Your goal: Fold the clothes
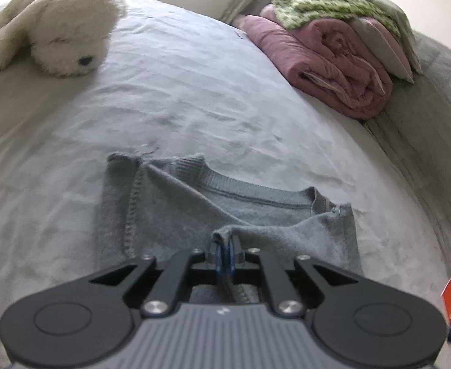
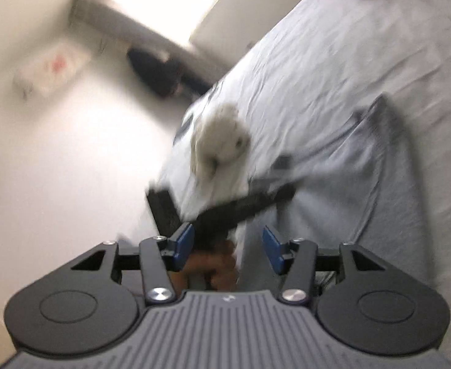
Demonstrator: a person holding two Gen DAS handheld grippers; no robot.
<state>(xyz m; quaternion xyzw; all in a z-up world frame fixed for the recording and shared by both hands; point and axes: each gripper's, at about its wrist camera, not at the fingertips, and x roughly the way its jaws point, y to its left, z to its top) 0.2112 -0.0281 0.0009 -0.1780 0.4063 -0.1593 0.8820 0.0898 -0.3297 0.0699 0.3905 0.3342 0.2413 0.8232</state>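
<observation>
The grey sweatshirt (image 1: 225, 215) lies partly folded on the near part of the bed (image 1: 194, 98), its ribbed collar turned toward the far side and one flap already laid across the body. The left gripper (image 1: 224, 250) is clenched on a raised fold of that flap at the garment's near edge — the blue pads are almost together with a pinch of grey fleece caught between them. The right gripper (image 2: 228, 247) is released: its blue pads stand well apart with no cloth between them. Its view is tilted and smeared, showing a hand (image 2: 210, 264) and the other black tool just beyond the pads, and grey cloth on the right.

What could go wrong, as I judge it:

- The left gripper has only a narrow pinch of thick fleece. A pull on it could let the cloth slip out, and the flap would fall crooked.
- If that pinch took in more than one layer, lifting it would drag the layer beneath and undo the fold already made.
- The right gripper sits very near the hand and the left tool — a hasty reach for the cloth could knock them or close on the wrong edge.
- The plush dog (image 1: 56, 30) at the far left and the pink quilt (image 1: 323, 64) with the green patterned cloth (image 1: 320, 0) on top at the far right are well apart from the sweatshirt, so neither is likely to interfere.
</observation>
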